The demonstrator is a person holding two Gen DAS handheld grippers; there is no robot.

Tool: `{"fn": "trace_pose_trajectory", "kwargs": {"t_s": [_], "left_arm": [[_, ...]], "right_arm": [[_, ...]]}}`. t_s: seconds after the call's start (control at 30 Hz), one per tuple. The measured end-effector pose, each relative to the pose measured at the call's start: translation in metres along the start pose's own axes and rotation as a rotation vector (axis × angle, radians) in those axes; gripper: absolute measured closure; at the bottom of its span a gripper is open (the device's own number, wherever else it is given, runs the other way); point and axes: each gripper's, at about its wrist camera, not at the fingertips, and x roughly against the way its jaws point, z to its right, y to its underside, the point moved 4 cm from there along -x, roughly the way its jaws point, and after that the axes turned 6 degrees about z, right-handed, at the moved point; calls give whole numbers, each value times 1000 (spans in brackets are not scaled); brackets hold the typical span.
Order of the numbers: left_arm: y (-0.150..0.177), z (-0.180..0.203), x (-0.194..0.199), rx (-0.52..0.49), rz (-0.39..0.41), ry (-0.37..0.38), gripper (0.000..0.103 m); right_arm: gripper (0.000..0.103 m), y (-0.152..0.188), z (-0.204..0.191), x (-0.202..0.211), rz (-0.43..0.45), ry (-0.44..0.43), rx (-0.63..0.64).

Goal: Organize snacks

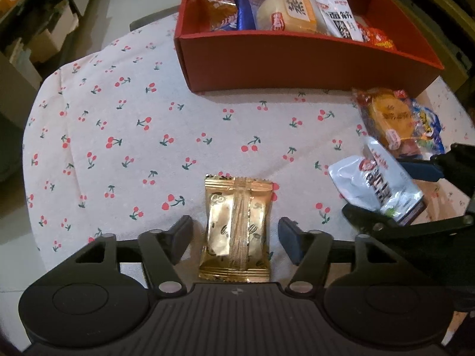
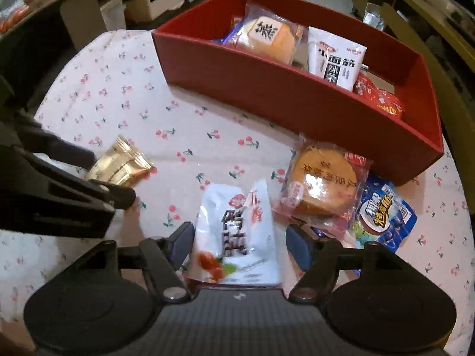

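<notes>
Two wrist views, steeply down, sharing red box [image 1: 297,59]

A box [image 1: 297,62] stood at the far side of the tablecloth [image 1: 133,136], with several snack packets [image 1: 285,12] inside. Nearer, a sweet [image 1: 237,231] lay to the left, a pouch [image 2: 237,231] to its right, and a cake [image 2: 323,184] just beside the box's near wall.

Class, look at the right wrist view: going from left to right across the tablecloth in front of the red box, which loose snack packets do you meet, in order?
Gold packet → white pouch between the right gripper's fingers → clear-wrapped round cake → blue packet.
</notes>
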Motion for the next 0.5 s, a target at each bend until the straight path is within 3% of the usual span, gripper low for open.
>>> {"fn": "trace_pose_trajectory", "kwargs": {"t_s": [0.03,0.17,0.5], "left_arm": [[0,0,1,-5,4,-3,32],[0,3,6,-9,9,9,52],[5,9,16,3,37,5,56]], "right_arm": [[34,0,1,3,6,11,2],[37,5,9,8,18,6,-21],[40,13,23,44,76,-11,-101]]}}
